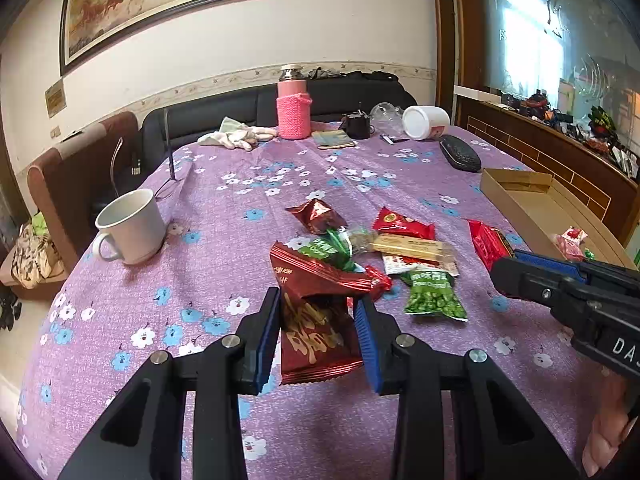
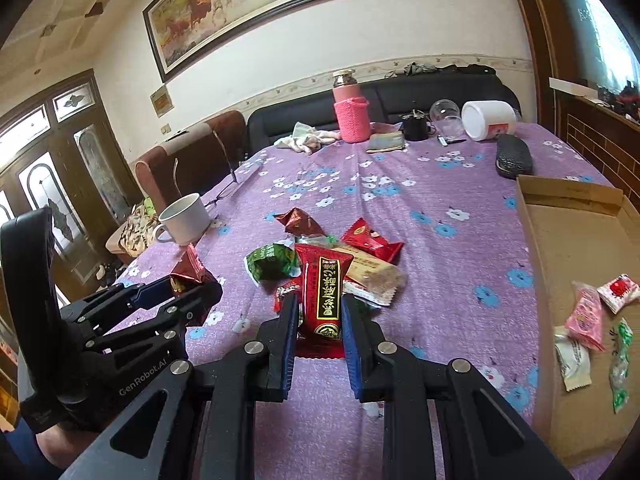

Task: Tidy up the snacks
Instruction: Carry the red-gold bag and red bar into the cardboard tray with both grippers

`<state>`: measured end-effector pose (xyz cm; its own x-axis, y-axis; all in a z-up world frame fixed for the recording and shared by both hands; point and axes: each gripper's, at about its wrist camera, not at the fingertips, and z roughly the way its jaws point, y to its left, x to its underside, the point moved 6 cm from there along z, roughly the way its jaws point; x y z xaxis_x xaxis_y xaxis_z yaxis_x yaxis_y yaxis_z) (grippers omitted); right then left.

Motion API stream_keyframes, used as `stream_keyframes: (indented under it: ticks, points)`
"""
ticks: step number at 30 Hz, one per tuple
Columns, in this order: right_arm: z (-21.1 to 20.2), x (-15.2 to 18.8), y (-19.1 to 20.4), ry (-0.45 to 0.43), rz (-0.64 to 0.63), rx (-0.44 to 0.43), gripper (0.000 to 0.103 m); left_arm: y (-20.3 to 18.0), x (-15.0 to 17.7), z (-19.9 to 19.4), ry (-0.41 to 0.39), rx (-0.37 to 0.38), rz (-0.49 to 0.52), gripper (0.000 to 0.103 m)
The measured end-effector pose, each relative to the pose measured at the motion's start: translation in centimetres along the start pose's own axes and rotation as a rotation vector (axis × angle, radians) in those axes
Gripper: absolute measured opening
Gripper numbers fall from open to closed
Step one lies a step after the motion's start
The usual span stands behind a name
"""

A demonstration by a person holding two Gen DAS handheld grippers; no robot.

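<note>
In the left wrist view, the left gripper (image 1: 318, 334) is closed narrowly on a dark red snack packet (image 1: 316, 336), its blue pads pinching the crinkled wrapper from both sides, so the packet hangs clear of the purple flowered worktop (image 1: 224, 240). Beyond it, near the worktop's middle, lies the loose pile of snacks (image 1: 384, 256), red and green wrappers overlapping. A white mug (image 1: 132, 226) stands by the left edge. At the right edge sits a cardboard box (image 1: 516, 196), probably the place for sorted snacks.

In the right wrist view, the right gripper (image 2: 320, 326) is nearly shut on a red packet with a black label (image 2: 325, 294), held upright by its lower end, seemingly to carry it sideways to the box. The box holds a few small wrapped sweets (image 2: 586, 316) already. The left gripper appears low at the left with its own packet.
</note>
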<state>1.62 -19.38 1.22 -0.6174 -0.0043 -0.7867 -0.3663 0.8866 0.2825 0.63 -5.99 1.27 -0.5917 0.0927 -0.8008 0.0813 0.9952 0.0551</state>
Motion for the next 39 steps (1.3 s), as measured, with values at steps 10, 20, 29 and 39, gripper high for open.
stream_keyframes:
  ticks: [10,20,29,39]
  points:
    - [-0.9,0.1,-1.0,-0.018,0.023,0.006,0.023,-1.6,-0.1,-0.3,-0.005,0.004,0.04,0.035]
    - [-1.9,-0.1,-2.1,-0.035,0.047,0.02,0.023,-3.0,-0.5,-0.6,-0.01,0.022,0.071,0.035]
    - [-4.7,-0.6,-7.1,-0.088,0.133,0.092,0.023,-6.3,-1.6,-0.4,0.019,0.152,0.068,0.035]
    - [-10.4,0.4,-18.0,-0.167,0.344,0.269,0.022,-15.0,-3.4,0.8,0.085,0.401,0.085,0.035]
